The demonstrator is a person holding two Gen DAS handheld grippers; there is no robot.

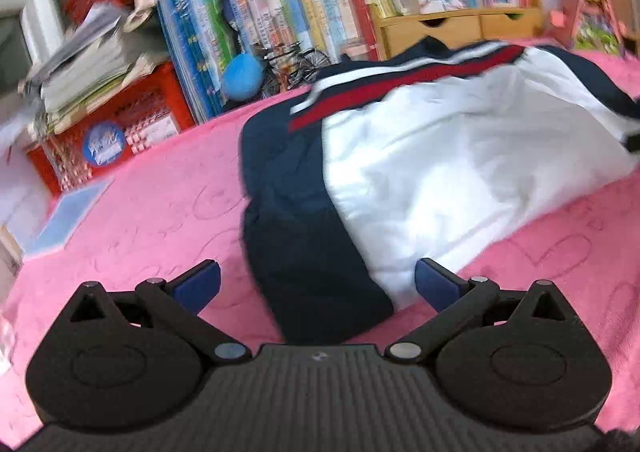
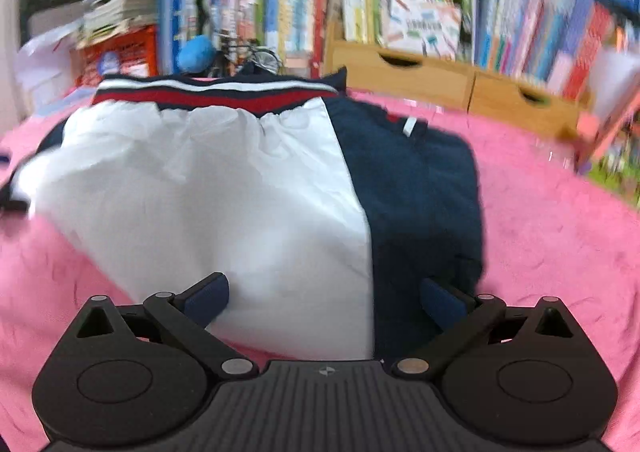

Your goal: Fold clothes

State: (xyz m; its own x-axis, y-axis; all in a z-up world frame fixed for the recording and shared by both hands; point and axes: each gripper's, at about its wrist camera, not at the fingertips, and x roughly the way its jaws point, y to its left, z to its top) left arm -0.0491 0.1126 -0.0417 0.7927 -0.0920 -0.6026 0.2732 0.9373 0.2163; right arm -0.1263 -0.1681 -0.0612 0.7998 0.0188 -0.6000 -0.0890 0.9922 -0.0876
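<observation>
Pink embossed blanket across the frame, crammed bookshelves along the top. Centre of both views: navy-and-white jacket lying spread, red-and-white striped band at its far edge, navy side panel running down to the lower centre of the left view. Left gripper spread wide, nothing between its pads, just above the near hem; right gripper likewise wide and empty. Probably light, limp, somewhat slippery cloth; best pinched at a hem corner or seam. Partly folded or freshly laid out: unclear.

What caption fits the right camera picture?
Open right gripper over a white and navy jacket on the pink blanket.
</observation>
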